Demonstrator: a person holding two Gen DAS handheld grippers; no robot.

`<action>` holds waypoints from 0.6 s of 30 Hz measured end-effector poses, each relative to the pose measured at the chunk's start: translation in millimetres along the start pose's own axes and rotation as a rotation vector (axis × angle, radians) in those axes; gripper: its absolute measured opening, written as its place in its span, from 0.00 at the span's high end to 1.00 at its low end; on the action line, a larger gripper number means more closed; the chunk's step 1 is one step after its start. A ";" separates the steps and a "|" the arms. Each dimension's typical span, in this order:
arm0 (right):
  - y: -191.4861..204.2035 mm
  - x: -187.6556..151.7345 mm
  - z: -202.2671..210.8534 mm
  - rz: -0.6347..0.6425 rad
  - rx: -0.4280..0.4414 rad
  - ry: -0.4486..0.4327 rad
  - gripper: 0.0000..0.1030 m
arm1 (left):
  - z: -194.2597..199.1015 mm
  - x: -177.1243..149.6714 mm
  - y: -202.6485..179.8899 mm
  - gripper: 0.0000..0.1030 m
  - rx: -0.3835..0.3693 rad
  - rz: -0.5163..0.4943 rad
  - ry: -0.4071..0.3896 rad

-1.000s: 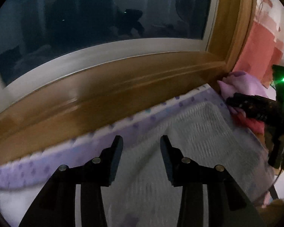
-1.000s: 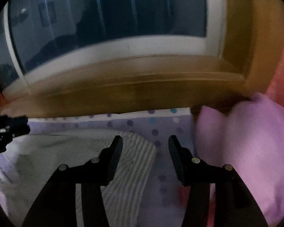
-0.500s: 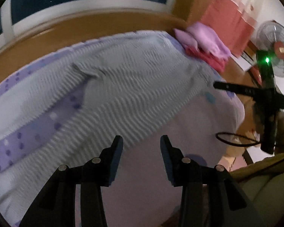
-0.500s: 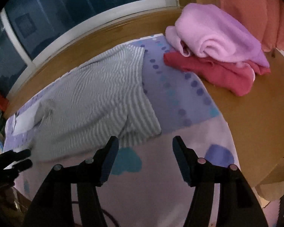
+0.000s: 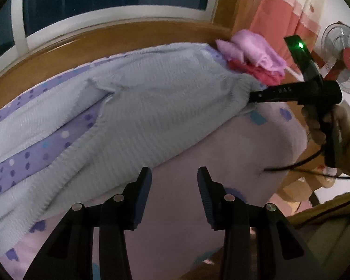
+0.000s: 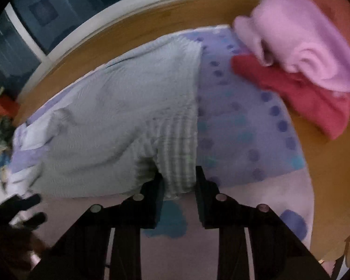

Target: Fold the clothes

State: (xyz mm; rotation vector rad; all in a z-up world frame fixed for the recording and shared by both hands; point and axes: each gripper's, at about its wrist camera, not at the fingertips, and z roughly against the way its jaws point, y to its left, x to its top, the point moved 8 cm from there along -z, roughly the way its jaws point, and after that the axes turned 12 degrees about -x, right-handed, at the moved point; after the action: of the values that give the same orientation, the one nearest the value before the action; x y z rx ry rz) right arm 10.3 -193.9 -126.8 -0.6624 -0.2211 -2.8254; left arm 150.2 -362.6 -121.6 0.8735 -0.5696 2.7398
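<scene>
A grey ribbed sweater (image 5: 151,107) lies spread on a purple dotted and pink blanket (image 5: 233,163). My right gripper (image 6: 179,177) has the sweater's ribbed hem (image 6: 178,154) between its fingers, and its jaws are closing on it. In the left wrist view the right gripper (image 5: 252,97) holds that hem corner at the sweater's right end, and the cloth bunches toward it. My left gripper (image 5: 174,175) stands open over the pink blanket, just off the sweater's near edge, with nothing between its fingers. It shows dark and blurred as the left gripper (image 6: 23,207) at the lower left of the right wrist view.
A folded pink garment (image 6: 303,37) lies on a red one (image 6: 303,102) at the blanket's far right corner. A wooden sill (image 5: 105,39) and a dark window run along the back. A fan (image 5: 343,58) and pink curtain stand at the right. A hand (image 5: 315,126) grips the right tool.
Both views swung down from the window to the blanket. The right gripper came to the sweater's hem corner and narrowed its jaws around it. The left gripper stayed open.
</scene>
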 end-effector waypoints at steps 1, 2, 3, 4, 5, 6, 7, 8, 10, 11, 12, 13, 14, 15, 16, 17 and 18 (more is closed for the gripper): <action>2.9 6.5 8.1 -0.005 0.032 -0.016 0.77 | -2.1 2.3 -5.4 0.60 0.005 -0.013 -0.007; 5.0 12.8 18.1 -0.019 0.070 -0.032 0.77 | -4.3 5.1 -10.6 0.60 0.021 -0.035 -0.013; 6.4 18.8 27.8 -0.032 0.105 -0.047 0.77 | -6.5 8.1 -16.7 0.60 0.037 -0.058 -0.021; 8.2 27.3 40.5 -0.042 0.146 -0.069 0.77 | -9.3 11.1 -23.8 0.60 0.048 -0.078 -0.032; 9.1 33.1 48.9 -0.046 0.168 -0.082 0.77 | -11.7 13.5 -29.4 0.60 0.054 -0.093 -0.040; 10.8 41.5 55.2 -0.047 0.191 -0.094 0.77 | -14.2 16.5 -35.2 0.60 0.064 -0.110 -0.051; 12.7 48.9 59.8 -0.052 0.220 -0.095 0.77 | -16.4 19.6 -40.3 0.60 0.078 -0.126 -0.062; 14.6 56.0 64.3 -0.057 0.249 -0.094 0.77 | -17.8 22.5 -42.6 0.60 0.100 -0.139 -0.076; 17.1 65.6 68.6 -0.080 0.303 -0.075 0.77 | -20.3 28.4 -45.3 0.60 0.159 -0.166 -0.106; 20.8 70.6 69.0 -0.092 0.329 -0.062 0.77 | -21.3 31.6 -45.7 0.60 0.194 -0.180 -0.121; 24.7 75.4 69.4 -0.103 0.355 -0.049 0.77 | -21.6 35.4 -44.8 0.60 0.235 -0.193 -0.141; 28.5 80.2 69.9 -0.115 0.381 -0.035 0.77 | -21.8 39.2 -44.1 0.60 0.276 -0.207 -0.160; 31.4 83.4 71.2 -0.119 0.399 -0.028 0.77 | -22.2 43.1 -43.2 0.60 0.317 -0.220 -0.178; 34.2 86.4 72.5 -0.121 0.416 -0.022 0.77 | -24.0 47.3 -41.3 0.60 0.358 -0.233 -0.196; 36.9 89.3 73.9 -0.124 0.433 -0.015 0.77 | -26.0 51.3 -39.6 0.60 0.397 -0.245 -0.212; 40.2 92.6 76.4 -0.116 0.441 -0.014 0.77 | -29.0 54.9 -38.8 0.60 0.428 -0.258 -0.223; 42.2 95.4 79.4 -0.107 0.442 -0.019 0.77 | -32.7 59.5 -39.4 0.60 0.457 -0.276 -0.235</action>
State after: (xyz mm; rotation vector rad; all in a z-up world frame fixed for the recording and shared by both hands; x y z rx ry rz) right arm -28.7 -236.7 -9.2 -0.5884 -0.8752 -2.7244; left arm 98.0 -308.4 -99.2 1.2766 0.1516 2.5605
